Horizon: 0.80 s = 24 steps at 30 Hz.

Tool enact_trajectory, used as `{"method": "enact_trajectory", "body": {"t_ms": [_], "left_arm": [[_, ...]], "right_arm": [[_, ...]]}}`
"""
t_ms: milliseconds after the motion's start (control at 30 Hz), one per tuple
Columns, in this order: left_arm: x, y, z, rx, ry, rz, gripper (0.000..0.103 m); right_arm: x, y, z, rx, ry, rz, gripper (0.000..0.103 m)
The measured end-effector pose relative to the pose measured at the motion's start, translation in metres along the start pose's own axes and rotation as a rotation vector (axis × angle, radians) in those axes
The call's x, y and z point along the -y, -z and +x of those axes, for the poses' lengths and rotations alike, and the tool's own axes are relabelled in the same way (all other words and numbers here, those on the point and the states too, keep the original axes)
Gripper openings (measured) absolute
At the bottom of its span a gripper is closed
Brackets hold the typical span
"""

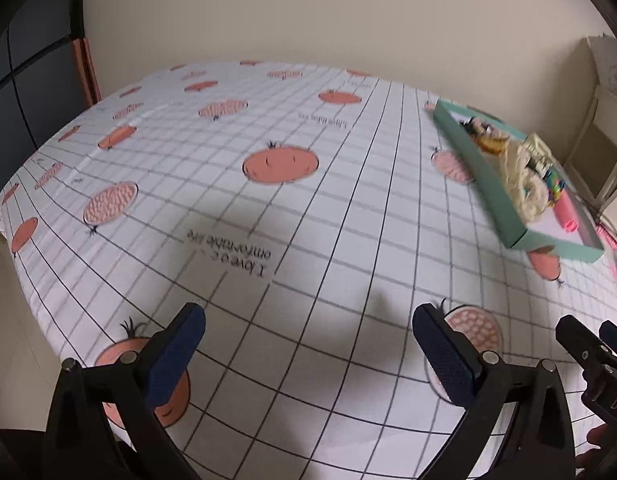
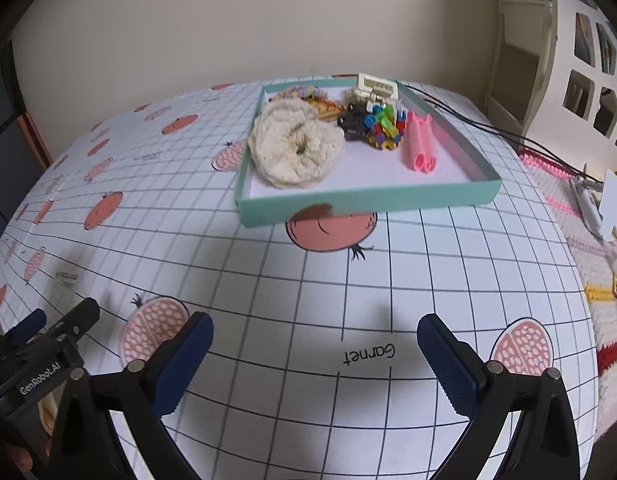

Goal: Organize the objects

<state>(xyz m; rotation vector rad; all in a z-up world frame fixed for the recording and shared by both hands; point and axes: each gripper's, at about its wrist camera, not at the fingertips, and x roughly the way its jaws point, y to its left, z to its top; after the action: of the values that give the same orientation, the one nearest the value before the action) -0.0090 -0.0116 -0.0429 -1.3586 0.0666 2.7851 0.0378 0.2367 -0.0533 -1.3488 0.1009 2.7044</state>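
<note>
table (image 2: 268, 280): biggest thing here, under a checked cloth with fruit prints; the cloth is bare from my claws out to the tray.
tray (image 2: 368, 200): teal, shallow, white inside, at about 12 o'clock from my right claw and at 2 o'clock from my left, well apart from both. Its long axis looks to run left-right across the right view, near wall facing me; the fisheye bends it, so I hold that loosely.
scrunchie (image 2: 294, 148): cream, flat in the tray's left half, hole up, no clear long axis.
roller (image 2: 418, 144): pink, in the right half, long axis running from 12 to 6 o'clock, open end toward me.
clips (image 2: 382, 128): a bright heap between scrunchie and roller, beside a dark piece I cannot name.
right claw (image 2: 314, 364): fingers wide apart, nothing between them, hanging over bare cloth.
left claw (image 1: 308, 354): likewise spread and empty.
risk, tray: it looks light; a push on its near wall could slide it toward the table's back edge.
risk, contents: reaching in low, my fingers could snag the scrunchie and drag the clips out.
risk, claws: they sit close side by side and could knock together.
</note>
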Motion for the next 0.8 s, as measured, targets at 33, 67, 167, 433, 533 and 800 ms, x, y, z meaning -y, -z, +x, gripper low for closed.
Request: {"method": "enact_trajectory", "body": {"t_ms": [33,67,167,433,533,800], "left_arm": [[0.000,0.001,0.002,-0.006,-0.003,0.004,0.103],[0.001,0.002,0.005,-0.012,-0.009,0.010,0.103],[0.002,0.004,0.008,-0.014,-0.011,0.023,0.103],[0.002,0.006,0.014,-0.011,-0.018,0.045,0.103],[0.001,0.006,0.015,-0.007,-0.017,0.046,0.103],[0.000,0.007,0.014,0.002,-0.020,0.044,0.103]], "right_arm": [[0.001,0.001,0.003,-0.004,0.007,-0.002,0.103],[0.001,0.002,0.006,-0.013,0.015,-0.006,0.103],[0.001,0.006,0.013,-0.028,0.026,-0.012,0.103],[0.001,0.010,0.018,-0.019,0.042,-0.030,0.103],[0.001,0.011,0.018,-0.014,0.043,-0.030,0.103],[0.000,0.012,0.018,0.007,0.046,-0.030,0.103]]}}
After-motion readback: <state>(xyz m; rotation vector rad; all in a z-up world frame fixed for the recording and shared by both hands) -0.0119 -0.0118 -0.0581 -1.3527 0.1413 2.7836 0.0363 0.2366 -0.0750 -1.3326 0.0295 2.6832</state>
